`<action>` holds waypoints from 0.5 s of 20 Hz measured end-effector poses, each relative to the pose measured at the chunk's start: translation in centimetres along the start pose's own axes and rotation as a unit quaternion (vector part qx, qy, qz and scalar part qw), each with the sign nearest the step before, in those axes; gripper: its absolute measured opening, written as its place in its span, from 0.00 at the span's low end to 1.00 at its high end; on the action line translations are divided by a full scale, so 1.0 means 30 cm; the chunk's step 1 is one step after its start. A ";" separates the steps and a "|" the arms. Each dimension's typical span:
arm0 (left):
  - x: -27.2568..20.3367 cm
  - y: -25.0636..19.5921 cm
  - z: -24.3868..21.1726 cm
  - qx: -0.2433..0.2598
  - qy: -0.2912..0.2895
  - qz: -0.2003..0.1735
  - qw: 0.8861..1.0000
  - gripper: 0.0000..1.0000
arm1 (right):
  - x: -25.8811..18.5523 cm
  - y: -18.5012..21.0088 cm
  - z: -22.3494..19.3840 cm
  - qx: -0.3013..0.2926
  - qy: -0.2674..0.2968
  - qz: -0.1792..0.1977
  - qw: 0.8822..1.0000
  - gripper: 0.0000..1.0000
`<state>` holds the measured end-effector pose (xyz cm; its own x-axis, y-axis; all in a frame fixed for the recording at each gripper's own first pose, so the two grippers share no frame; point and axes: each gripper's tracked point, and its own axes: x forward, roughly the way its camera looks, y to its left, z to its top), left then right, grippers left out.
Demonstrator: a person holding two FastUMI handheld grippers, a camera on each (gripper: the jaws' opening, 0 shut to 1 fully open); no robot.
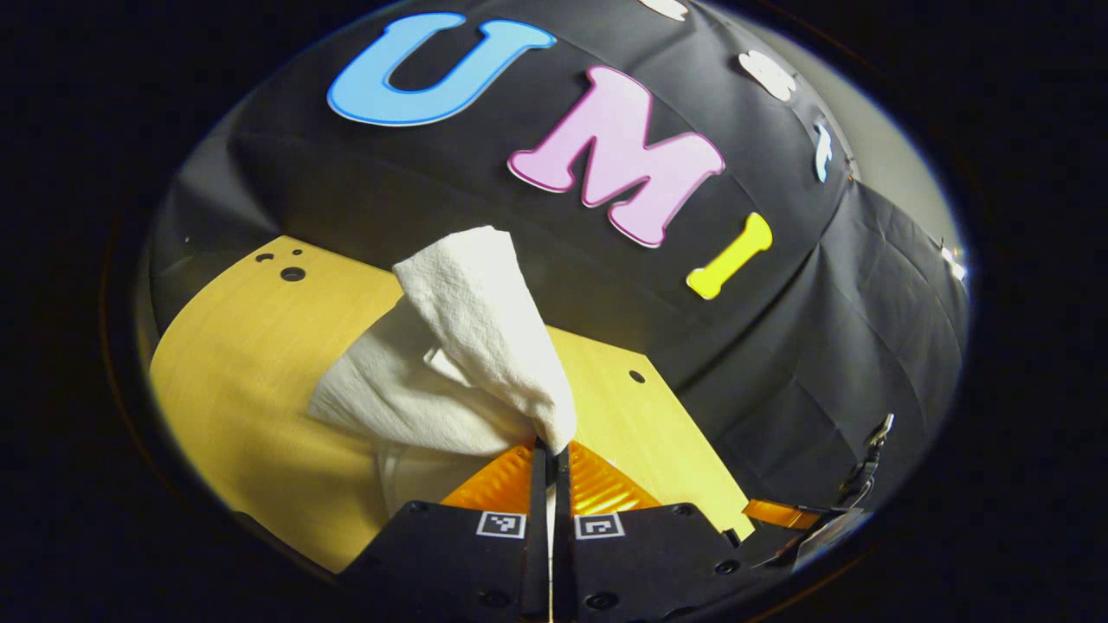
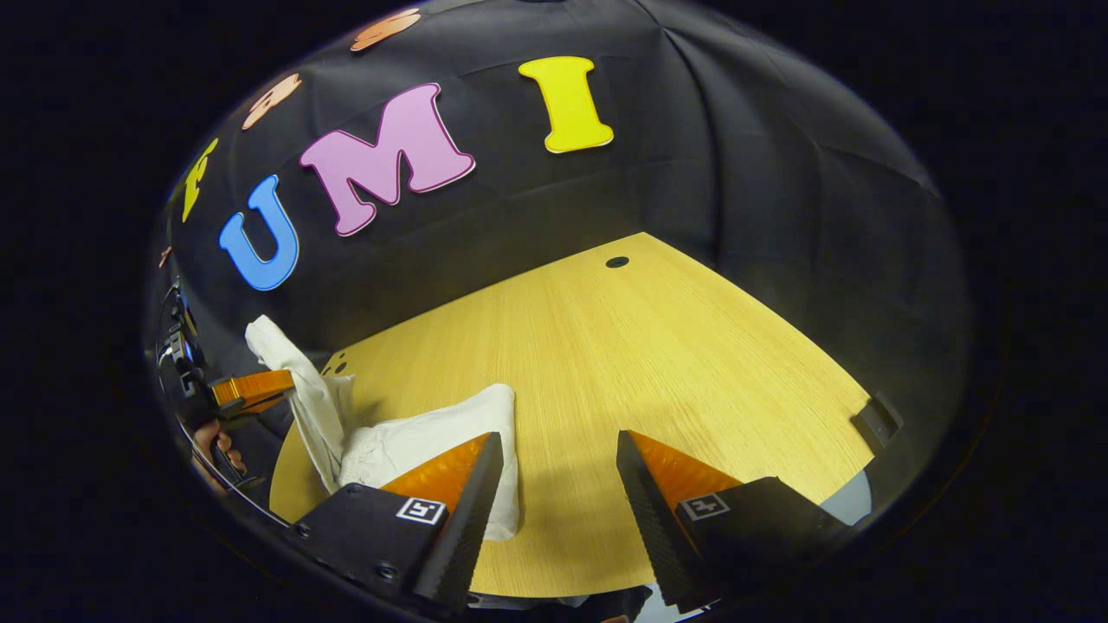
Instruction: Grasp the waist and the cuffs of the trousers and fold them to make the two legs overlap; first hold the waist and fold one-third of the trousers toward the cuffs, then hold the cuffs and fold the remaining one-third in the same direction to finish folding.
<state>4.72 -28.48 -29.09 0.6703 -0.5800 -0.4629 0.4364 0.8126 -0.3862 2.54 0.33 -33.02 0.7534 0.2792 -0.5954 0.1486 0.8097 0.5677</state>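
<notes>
Item: trousers [image 1: 450, 363], white, crinkled cloth; location: near edge of the desk [image 1: 242, 363], part bunched flat, one end drawn up into a peak. In the right gripper view the same garment [image 2: 407, 450] lies at the desk's left side, a strip of it rising toward the other tool.

Left gripper [image 1: 550, 452]: my fingers are closed tight on a pinch of the fabric, which hangs lifted from them; whether that pinch is waist or cuff I cannot tell.

Right gripper [image 2: 554, 484]: fingers spread wide, nothing between them, poised over bare desk [image 2: 649, 346] just beside the heap; one finger overlaps the cloth's edge in view, contact uncertain.

Handling, my judgement: light, limp, no stiffness; it will sag and crumple rather than hold a line, so a single hold lets it twist; not fragile, not slippery. Best taken at a hemmed edge, a corner in each tool, kept taut between them; I would seat the free fingers on the near flat edge.
</notes>
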 end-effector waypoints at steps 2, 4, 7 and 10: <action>0.021 -0.036 -0.041 0.029 0.014 -0.003 0.999 0.06 | -0.003 -0.026 0.006 0.003 0.000 -0.004 1.000 0.83; 0.042 -0.072 -0.087 0.066 0.029 -0.004 0.997 0.06 | -0.003 -0.049 0.012 0.005 0.000 -0.007 1.000 0.83; 0.078 -0.114 -0.164 0.122 0.060 -0.008 0.991 0.06 | 0.002 -0.075 0.018 0.007 0.003 -0.011 1.000 0.83; 0.098 -0.131 -0.269 0.216 0.099 0.002 0.971 0.06 | 0.006 -0.087 0.010 0.009 0.005 -0.012 1.000 0.83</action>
<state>0.12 -33.83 -35.38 0.5618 -0.5420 -0.6250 0.6741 0.7379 -0.0340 2.49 -1.89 -34.43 0.7426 0.2654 -0.6149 0.1780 0.8069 0.5633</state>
